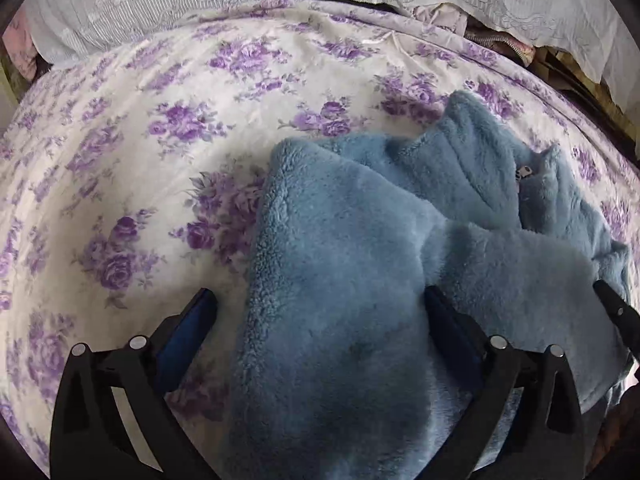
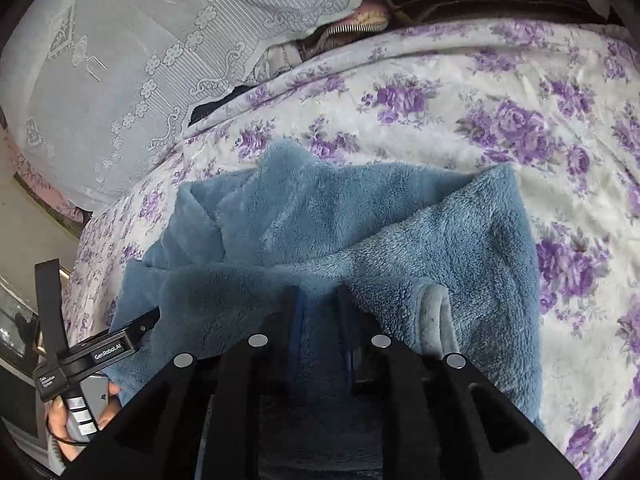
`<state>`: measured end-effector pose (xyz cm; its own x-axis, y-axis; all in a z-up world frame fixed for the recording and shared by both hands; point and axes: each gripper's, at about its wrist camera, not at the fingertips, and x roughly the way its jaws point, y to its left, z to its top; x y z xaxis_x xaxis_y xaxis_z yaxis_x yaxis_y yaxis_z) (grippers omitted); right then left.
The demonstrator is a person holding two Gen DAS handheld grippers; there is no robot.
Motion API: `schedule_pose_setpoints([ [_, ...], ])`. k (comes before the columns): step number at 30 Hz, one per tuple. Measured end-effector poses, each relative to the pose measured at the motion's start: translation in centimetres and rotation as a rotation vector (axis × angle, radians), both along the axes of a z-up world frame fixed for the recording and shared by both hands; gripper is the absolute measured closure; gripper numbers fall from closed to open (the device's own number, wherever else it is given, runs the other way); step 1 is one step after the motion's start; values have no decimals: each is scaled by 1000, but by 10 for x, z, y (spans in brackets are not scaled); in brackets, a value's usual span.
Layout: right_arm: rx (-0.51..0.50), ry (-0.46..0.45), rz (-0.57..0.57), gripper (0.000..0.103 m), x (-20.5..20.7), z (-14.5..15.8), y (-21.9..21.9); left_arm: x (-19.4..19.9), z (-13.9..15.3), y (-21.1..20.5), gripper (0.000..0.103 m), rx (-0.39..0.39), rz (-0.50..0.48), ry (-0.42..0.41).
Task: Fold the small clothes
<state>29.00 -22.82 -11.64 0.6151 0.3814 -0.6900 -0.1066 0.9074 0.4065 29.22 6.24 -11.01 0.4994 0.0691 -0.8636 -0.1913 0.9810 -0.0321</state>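
Note:
A blue fleece garment [image 1: 352, 248] lies crumpled on a bedspread with purple flowers [image 1: 168, 128]; a zipper pull [image 1: 523, 174] shows near its far right. My left gripper [image 1: 320, 300] is open and wide, low over the near part of the fleece. A fold lies between its fingers, and the left finger [image 1: 200, 312] stands clear of the cloth. My right gripper [image 2: 320, 300] has its fingers close together, pinching a fold of the fleece [image 2: 360, 216]. A turned edge with pale lining [image 2: 438, 320] lies just right of it. The left gripper's side [image 2: 116, 346] shows at the garment's left edge.
White lace-trimmed cloth [image 2: 132, 80] covers a pile at the head of the bed, with dark items and a zipper [image 2: 352, 28] beside it. A hand [image 2: 76, 416] holds the left gripper's handle. The bed's edge drops off at the left [image 2: 76, 240]. Bare bedspread [image 2: 540, 92] extends to the right.

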Motion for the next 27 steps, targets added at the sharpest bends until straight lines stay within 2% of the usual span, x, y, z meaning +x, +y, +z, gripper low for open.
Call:
schedule_pose_setpoints([
  [1, -28, -31, -5, 82, -13, 11, 4, -7, 6, -2, 8, 2, -9, -13],
  [3, -84, -100, 28, 82, -38, 29, 7, -30, 21, -10, 11, -3, -62, -47],
  [5, -156, -158, 76, 68, -63, 42, 20, -60, 31, -15, 10, -17, -103, -92],
  [6, -189, -153, 90, 60, -69, 42, 26, -68, 30, -18, 8, -18, -109, -92],
  [9, -296, -65, 136, 59, -64, 5, 43, -63, -1, -20, 4, 4, -122, -11],
  [11, -272, -60, 131, 59, -63, 6, 38, -59, -11, -9, 4, -96, -108, 4],
  [12, -263, -59, 128, 60, -65, 10, 35, -61, -7, -8, 4, -100, -106, 3],
  [15, -210, -86, 89, 60, -84, 18, 24, -77, 7, -9, 5, -81, -81, -30],
  [17, -225, -120, 95, 59, -98, 28, 22, -91, 18, -10, 5, -72, -87, -69],
  [18, -242, -131, 89, 58, -101, 30, 21, -94, 21, -8, 5, -39, -76, -76],
  [20, -257, -86, 68, 53, -92, 19, 15, -87, 9, 0, 4, -2, -36, -34],
  [21, -236, -39, 69, 53, -84, 8, 12, -78, -5, 7, 4, -37, -28, 18],
  [22, -191, -5, 73, 52, -78, -3, 6, -75, -14, 13, 4, -68, -21, 32],
  [23, -179, -14, 73, 53, -79, -1, 4, -78, -9, 11, 4, -46, -27, 6],
  [25, -212, -19, 74, 53, -82, 3, 7, -79, -6, 1, 4, 12, -36, 13],
  [27, -219, -34, 67, 53, -85, 3, 8, -83, -2, 0, 5, 19, -29, 9],
])
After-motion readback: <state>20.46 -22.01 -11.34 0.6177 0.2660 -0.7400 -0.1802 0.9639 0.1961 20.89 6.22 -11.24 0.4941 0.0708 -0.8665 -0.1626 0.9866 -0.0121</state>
